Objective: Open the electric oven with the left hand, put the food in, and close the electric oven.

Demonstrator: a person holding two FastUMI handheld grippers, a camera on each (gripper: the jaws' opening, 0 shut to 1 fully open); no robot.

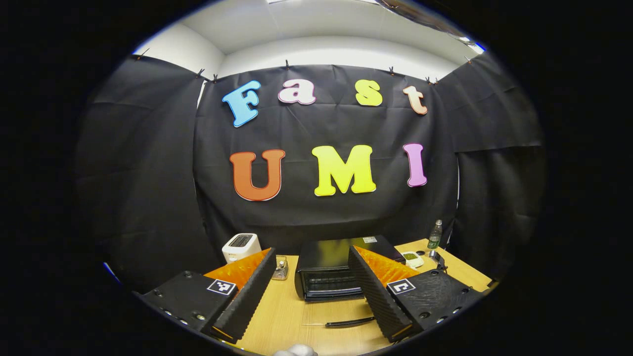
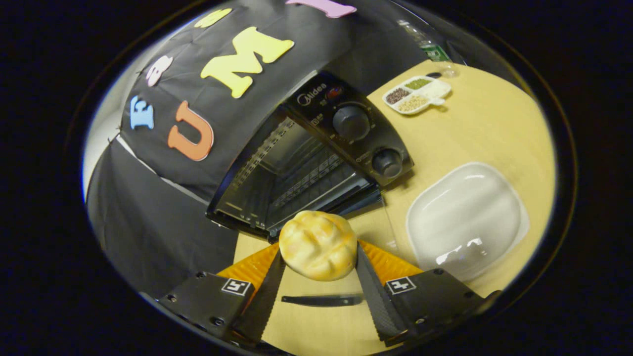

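Note:
The black electric oven (image 1: 329,269) stands at the back of the wooden table (image 1: 284,316), ahead of my left gripper (image 1: 311,257), which is open and holds nothing. The oven's glass door lies folded down flat, and its dark handle (image 1: 346,322) rests near the table top. In the right gripper view the oven (image 2: 306,158) is open, with its wire rack visible inside. My right gripper (image 2: 319,252) is shut on a golden bread bun (image 2: 317,244), held just in front of the oven's opening, above the door handle (image 2: 324,299).
An empty white plate (image 2: 465,215) sits to the right of the oven. Behind it are a divided dish of grains (image 2: 415,94) and a bottle (image 1: 435,235). A white toaster (image 1: 241,246) and a small glass jar (image 1: 281,269) stand left of the oven.

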